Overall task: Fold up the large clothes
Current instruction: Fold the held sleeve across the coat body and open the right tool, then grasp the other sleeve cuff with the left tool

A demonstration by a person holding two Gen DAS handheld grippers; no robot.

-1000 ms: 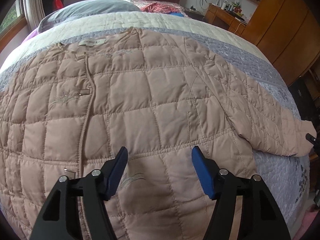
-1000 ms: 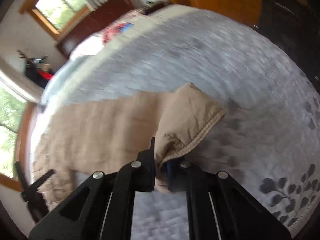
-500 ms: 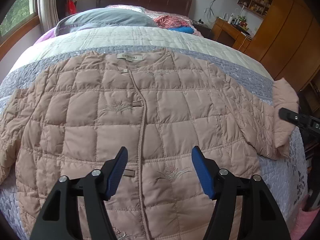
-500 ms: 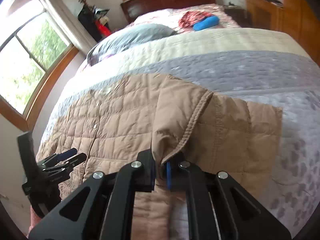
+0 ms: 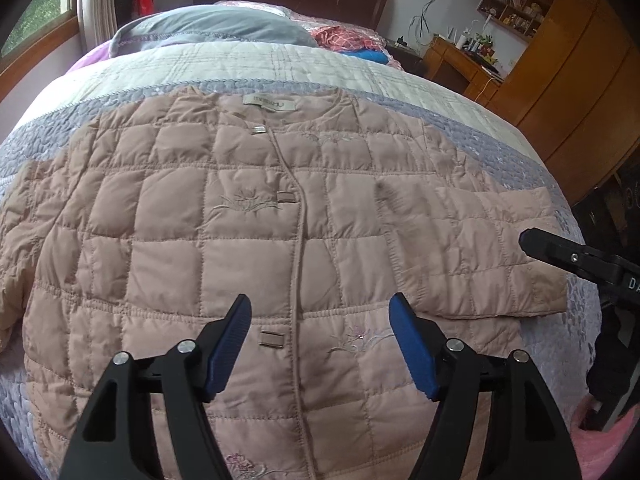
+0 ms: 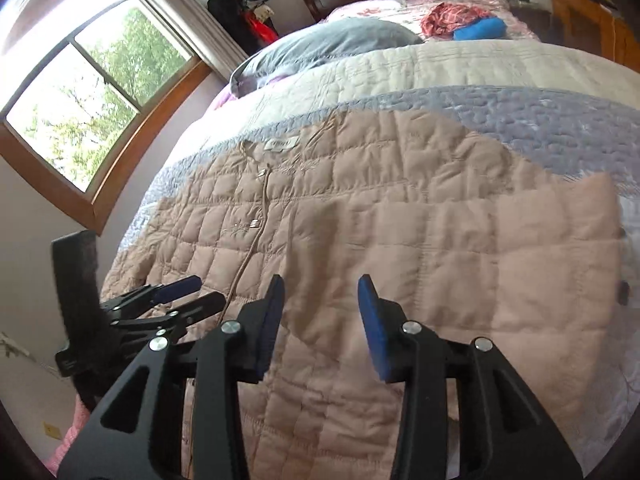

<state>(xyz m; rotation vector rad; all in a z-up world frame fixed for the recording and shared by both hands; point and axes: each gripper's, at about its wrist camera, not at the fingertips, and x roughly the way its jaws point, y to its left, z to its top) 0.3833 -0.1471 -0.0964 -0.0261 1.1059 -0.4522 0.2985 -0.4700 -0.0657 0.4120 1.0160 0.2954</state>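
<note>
The jacket (image 5: pixel 248 248) is lying front side up on the bed (image 5: pixel 248 64), filling the centre of the left wrist view. Its collar, with the label, is pointing toward the top of the frame, and its hem is running off the lower edge. The long axis is following the closed front seam, from upper centre to lower centre. The same garment is occupying the middle of the right wrist view (image 6: pixel 360 240), with the collar toward the upper left.

Progress: the fold is at an early stage. One sleeve (image 5: pixel 480 252) is already lying folded inward across the body, at the right of the frame, with its cuff end toward the centre. The opposite sleeve, at the left edge of the frame, is not yet folded. The body also appears unfolded, so most of the work is judged to remain.

The left gripper (image 5: pixel 320 344) is hovering over the lower front of the jacket. Its fingers are opening wide and are holding nothing. The right gripper (image 6: pixel 320 320) is hovering over the folded sleeve. Its fingers are opening, part way apart, and no cloth is showing between them.
</note>
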